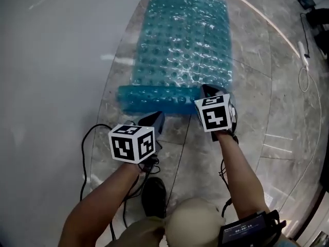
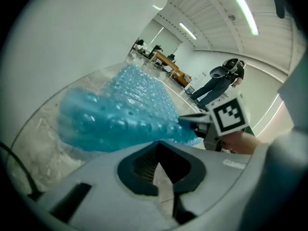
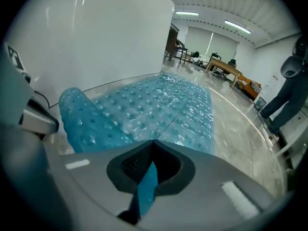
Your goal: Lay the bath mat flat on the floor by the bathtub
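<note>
Right fingers [image 3: 207,179] clamped on bath mat [image 3: 159,105] edge | left fingers [image 2: 91,177] together, empty, just short of it

You're in a large open lab hall, not a home. Beyond your right claw [image 3: 153,146] stretch polished stone floor [image 3: 236,129], wooden worktops [image 3: 225,65] and ceiling strip lights [image 3: 237,27], with a white bathtub wall [image 3: 96,42] to its left.

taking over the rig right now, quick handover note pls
Left gripper: shut, empty, just short of the mat's near left corner.
Right gripper: shut, tips at the near right corner of the bath mat; a pinch can't be confirmed.
Done: mat is on the floor beside the bathtub, far part flat.
To do: the near end is curled over; unroll and flatten it.
</note>
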Tool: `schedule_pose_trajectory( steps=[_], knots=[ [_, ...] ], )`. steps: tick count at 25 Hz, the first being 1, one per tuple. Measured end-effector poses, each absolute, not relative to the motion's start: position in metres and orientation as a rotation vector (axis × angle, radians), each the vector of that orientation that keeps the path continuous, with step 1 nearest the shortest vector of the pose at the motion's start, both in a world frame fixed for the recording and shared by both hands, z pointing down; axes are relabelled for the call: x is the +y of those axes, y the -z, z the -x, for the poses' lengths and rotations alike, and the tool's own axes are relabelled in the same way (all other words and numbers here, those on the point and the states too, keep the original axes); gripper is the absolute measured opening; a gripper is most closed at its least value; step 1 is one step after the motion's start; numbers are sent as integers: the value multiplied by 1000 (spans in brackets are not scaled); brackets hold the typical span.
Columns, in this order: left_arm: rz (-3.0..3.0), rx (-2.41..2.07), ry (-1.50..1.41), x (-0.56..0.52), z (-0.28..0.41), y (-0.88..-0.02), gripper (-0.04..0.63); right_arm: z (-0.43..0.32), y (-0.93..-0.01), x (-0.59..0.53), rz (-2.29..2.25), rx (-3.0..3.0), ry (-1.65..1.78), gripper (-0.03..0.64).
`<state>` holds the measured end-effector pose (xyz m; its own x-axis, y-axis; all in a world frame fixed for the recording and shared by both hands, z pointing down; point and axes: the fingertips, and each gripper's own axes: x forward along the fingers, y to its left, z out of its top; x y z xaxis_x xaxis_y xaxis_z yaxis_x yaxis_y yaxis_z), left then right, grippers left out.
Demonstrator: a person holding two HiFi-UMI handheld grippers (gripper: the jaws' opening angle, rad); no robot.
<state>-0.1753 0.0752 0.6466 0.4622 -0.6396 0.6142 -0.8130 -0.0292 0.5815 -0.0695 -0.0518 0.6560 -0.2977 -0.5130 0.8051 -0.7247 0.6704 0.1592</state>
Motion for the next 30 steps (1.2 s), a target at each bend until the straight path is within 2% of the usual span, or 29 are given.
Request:
schedule_pose_trajectory(
  steps=[6, 11, 18, 24, 30],
  knots=[
    [-1795, -1386, -184, 69, 187, -625, 8, 50, -669, 6, -885, -2005, -281, 6],
    [-1852, -1296, -142, 63, 161, -625, 8, 38, -678, 39, -875, -2033, -295, 6],
    [-1942, -1108, -49, 138, 104, -570, 8, 34, -667, 27, -908, -2066, -285, 6],
    [-1905, -1146, 0, 180, 124, -578, 8, 72, -642, 22, -985, -2157, -67, 7],
    [-1831, -1203, -69, 205, 157, -569, 8, 77, -644, -9, -942, -2132, -79, 8]
  ],
)
